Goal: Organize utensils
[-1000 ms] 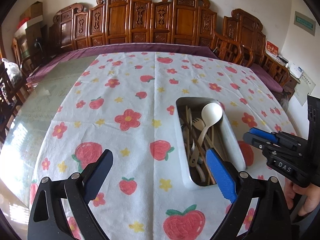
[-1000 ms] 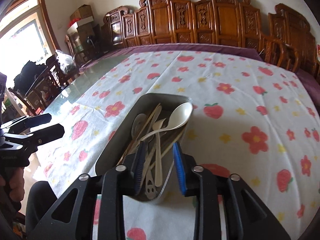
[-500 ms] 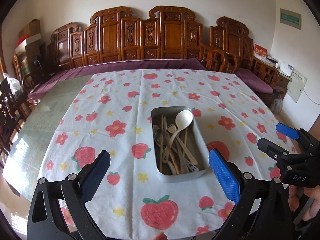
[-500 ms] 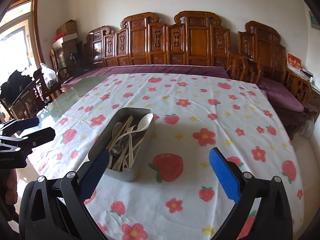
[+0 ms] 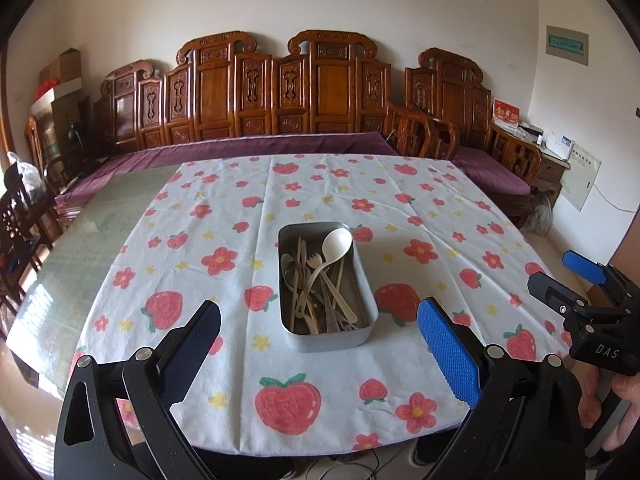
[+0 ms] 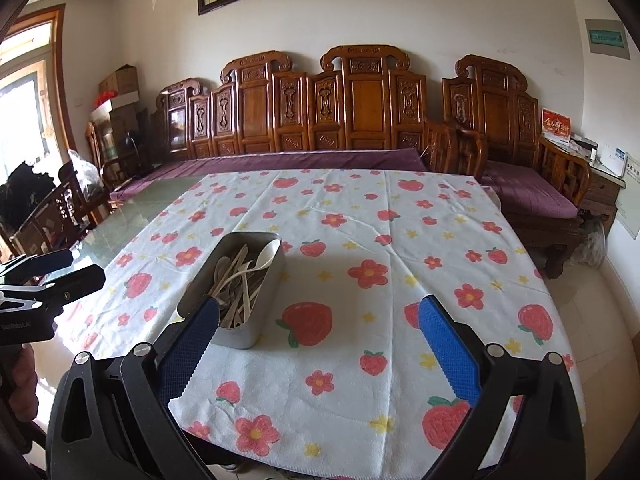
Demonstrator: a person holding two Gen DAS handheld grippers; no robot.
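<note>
A rectangular grey metal tin [image 5: 328, 334] filled with pale spoons and forks [image 5: 320, 276] sits on the strawberry-print tabletop [image 5: 420, 200]. The left tool [image 5: 318, 342] and right tool [image 6: 318, 334] both gape wide, empty.

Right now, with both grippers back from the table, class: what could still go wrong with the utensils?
The white ladle leans over the rim of the metal tin; a knock might tip it out. The tin sits near the edge of the strawberry tablecloth, so a snagged cloth could drag it. The utensils lie tangled, so lifting one may pull others.
</note>
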